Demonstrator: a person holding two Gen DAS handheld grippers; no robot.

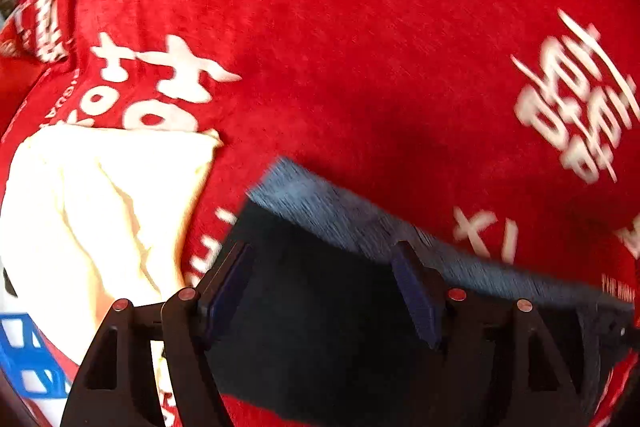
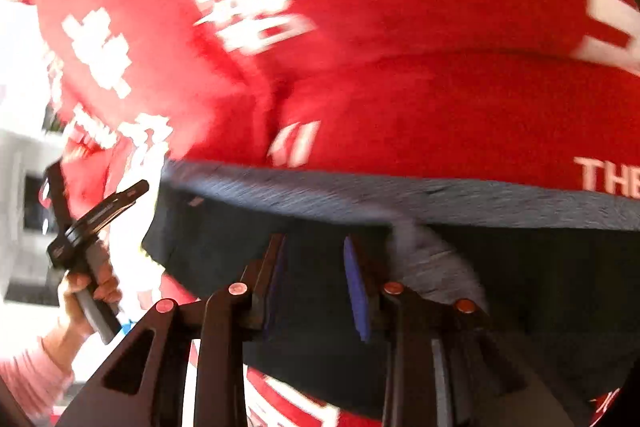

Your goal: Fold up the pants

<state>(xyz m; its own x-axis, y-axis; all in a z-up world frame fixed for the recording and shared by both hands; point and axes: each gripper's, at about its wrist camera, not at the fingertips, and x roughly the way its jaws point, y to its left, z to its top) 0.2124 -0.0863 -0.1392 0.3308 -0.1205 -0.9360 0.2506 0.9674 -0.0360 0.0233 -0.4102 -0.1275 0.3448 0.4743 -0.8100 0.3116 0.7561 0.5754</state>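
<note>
Right wrist | red cloth (image 2: pixel 440 99) reads "THE" | pants (image 2: pixel 320 227) blurred

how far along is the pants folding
Early to midway, as far as the blurred frames show. Done: the dark pants lie on the red printed blanket. In hand: the left gripper and right gripper are both open at the grey waistband edge. Left: gripping and folding; no neat finished fold shows.

Black angular fingers (image 1: pixel 416 291) with blue pads and copper-coloured rivets; beside the right ones, a bare-skinned hand (image 2: pixel 86 293) with what looks like a pink sleeve.
</note>
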